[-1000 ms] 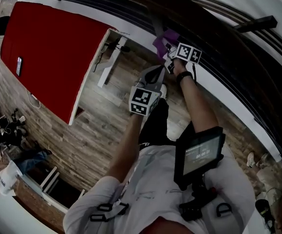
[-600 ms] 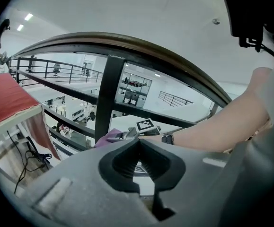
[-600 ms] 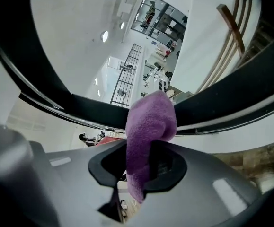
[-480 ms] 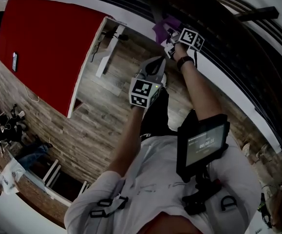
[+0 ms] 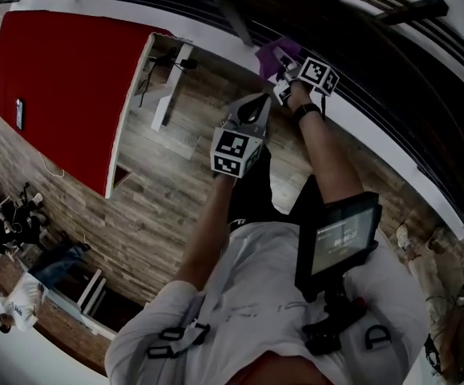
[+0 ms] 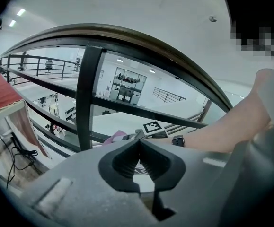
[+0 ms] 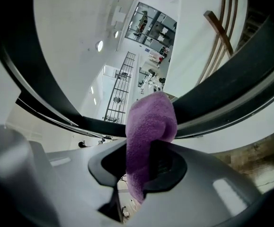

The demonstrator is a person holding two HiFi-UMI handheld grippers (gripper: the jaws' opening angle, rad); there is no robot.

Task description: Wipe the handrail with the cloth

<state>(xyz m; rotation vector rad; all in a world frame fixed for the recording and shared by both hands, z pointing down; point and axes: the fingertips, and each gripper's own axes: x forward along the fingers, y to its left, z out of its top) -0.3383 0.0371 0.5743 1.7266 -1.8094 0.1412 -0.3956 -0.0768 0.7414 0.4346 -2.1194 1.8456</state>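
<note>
Right gripper view: your right gripper (image 7: 146,167) is pinching the fuzzy purple cloth (image 7: 151,122) by the handrail (image 7: 231,84), your left gripper (image 6: 139,162) hanging clenched, empty.

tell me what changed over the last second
The right gripper carried the purple cloth a little to the right in the head view along the railing, away from the upright post. Its jaws stay shut on the cloth. The left gripper stays shut and empty, at about the same spot.
</note>
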